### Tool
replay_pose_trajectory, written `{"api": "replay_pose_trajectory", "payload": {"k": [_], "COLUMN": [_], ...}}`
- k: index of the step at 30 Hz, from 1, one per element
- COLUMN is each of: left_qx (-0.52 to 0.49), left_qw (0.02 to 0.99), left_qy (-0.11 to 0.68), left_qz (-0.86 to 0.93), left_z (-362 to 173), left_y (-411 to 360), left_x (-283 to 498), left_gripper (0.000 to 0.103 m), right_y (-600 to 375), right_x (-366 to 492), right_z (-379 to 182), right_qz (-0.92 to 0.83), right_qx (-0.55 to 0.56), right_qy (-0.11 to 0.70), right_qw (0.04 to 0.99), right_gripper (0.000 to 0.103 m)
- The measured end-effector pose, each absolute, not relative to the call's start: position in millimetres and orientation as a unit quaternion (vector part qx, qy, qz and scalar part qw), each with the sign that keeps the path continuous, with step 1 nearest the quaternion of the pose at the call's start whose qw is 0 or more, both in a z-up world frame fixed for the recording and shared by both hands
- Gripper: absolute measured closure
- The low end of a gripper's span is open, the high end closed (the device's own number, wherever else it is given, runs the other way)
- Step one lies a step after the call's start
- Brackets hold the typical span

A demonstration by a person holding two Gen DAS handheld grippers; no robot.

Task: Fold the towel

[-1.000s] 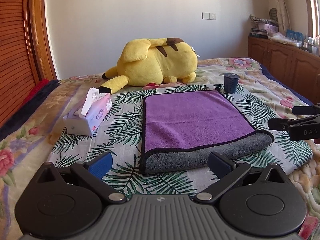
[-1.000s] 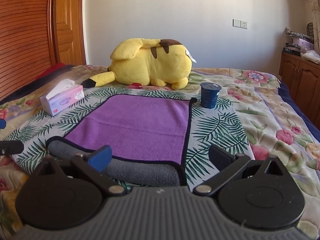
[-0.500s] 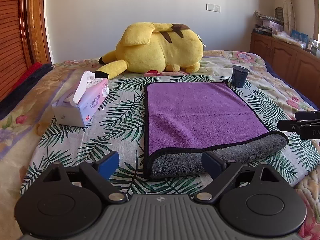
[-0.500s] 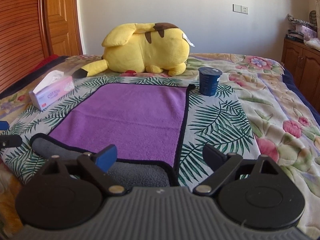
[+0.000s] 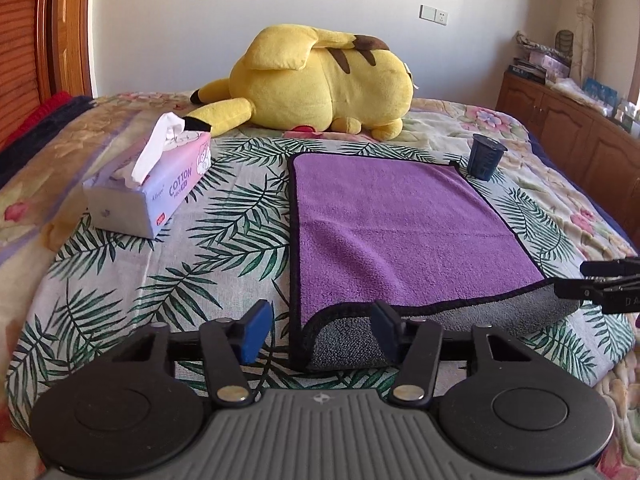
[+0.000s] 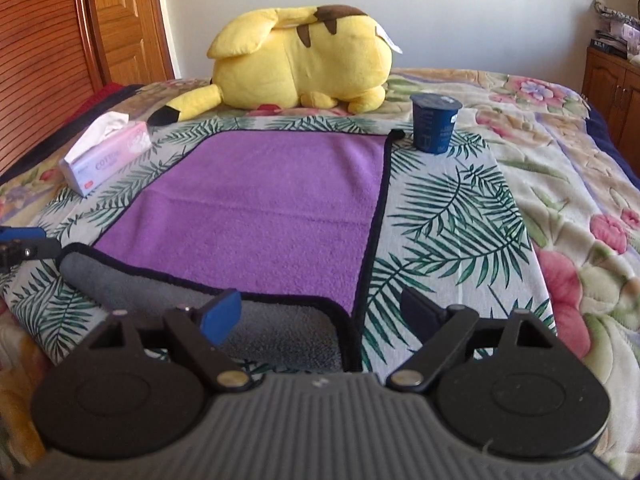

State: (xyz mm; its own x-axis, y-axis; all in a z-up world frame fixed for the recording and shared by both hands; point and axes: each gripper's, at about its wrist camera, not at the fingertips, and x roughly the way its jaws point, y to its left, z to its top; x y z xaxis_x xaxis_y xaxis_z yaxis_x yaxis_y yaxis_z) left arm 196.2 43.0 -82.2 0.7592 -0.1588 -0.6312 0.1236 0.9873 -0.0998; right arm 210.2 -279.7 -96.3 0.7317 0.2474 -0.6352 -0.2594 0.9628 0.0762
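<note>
A purple towel with a black hem lies flat on the bed; its near edge is turned over, showing a grey underside. It also shows in the right wrist view. My left gripper is open, its fingers straddling the towel's near left corner. My right gripper is open, its fingers straddling the near right corner. Each gripper's tips show at the edge of the other's view: the right gripper, the left gripper.
A yellow plush toy lies beyond the towel. A tissue box sits to the left and a dark blue cup at the towel's far right corner. A wooden cabinet stands right of the bed, a wooden door left.
Both grippers have moved forward and lower toward the towel's near folded edge, so its near corners now sit between the open fingers.
</note>
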Motion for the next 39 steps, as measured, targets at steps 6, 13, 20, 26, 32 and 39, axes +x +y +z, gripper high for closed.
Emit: {"api": "replay_pose_trajectory", "payload": {"k": [6,13,20,26,32,39], "left_qx": [-0.036,-0.024,-0.015,-0.015,-0.023,-0.014], "left_qw": [0.933,0.929,0.926,0.926,0.927,0.926], "left_qy": [0.348,0.357,0.368,0.368,0.365,0.366], "left_qz": [-0.089,-0.094,-0.086,-0.083,-0.082,-0.089], "left_z": [-85.7,-91.5,-98.7,-100.6,-99.2,-100.2], "left_y": [44.3,40.9,40.8,40.6,43.0,37.9], "left_x": [200.4,200.6,202.3,202.1,202.1,201.6], "left_gripper": [0.089,0.097,0.097,0.101,0.103,0.103], "right_y": [-284.6,-286.8,-290.8,-289.2,-288.3,-288.3], "right_x": [214.7,217.4,219.9,220.0,219.2,219.1], "right_z": [-100.6,-103.9,-104.2,-104.3,-103.6,-104.7], "right_qz": [0.146,0.162,0.184,0.187,0.185,0.179], "right_qx": [0.003,0.014,0.045,0.037,0.027,0.014], "right_qy": [0.363,0.383,0.397,0.397,0.395,0.393], "right_qw": [0.920,0.909,0.898,0.898,0.900,0.902], "right_gripper": [0.020,0.026,0.040,0.054,0.072,0.081]}}
